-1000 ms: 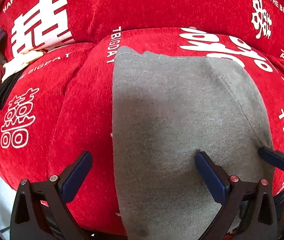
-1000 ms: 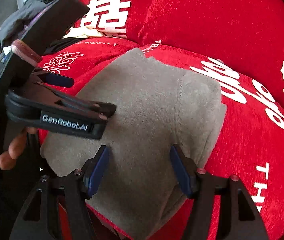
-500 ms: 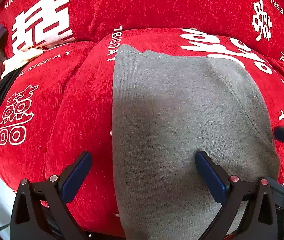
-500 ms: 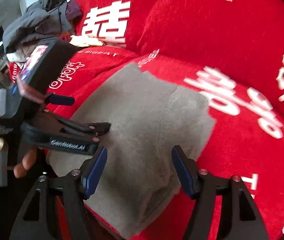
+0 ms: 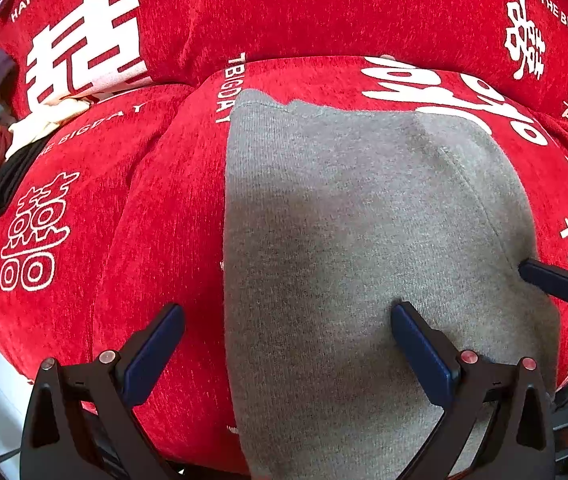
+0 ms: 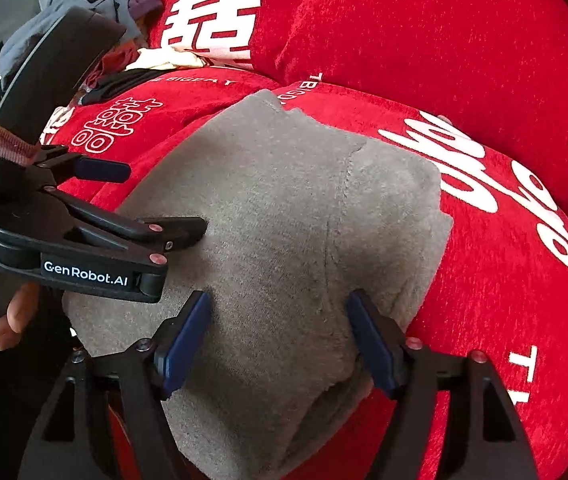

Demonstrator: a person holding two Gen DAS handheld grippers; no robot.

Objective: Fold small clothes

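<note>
A folded grey garment (image 5: 356, 248) lies flat on the red sofa seat (image 5: 156, 216); it also shows in the right wrist view (image 6: 284, 216). My left gripper (image 5: 288, 320) is open and empty, over the garment's near left edge, one finger over red fabric, the other over grey. It also shows in the right wrist view (image 6: 156, 200) at the left. My right gripper (image 6: 278, 312) is open and empty, just above the garment's near right part. One of its fingertips (image 5: 544, 276) shows at the right of the left wrist view.
Red back cushions (image 5: 324, 8) with white characters rise behind the seat. A heap of other clothes (image 6: 116, 32) lies on the sofa's far left, also in the left wrist view (image 5: 0, 152). The sofa's front edge is just below both grippers.
The right gripper drew back and then came forward again over the garment's right part. The left gripper and the garment have barely moved.
</note>
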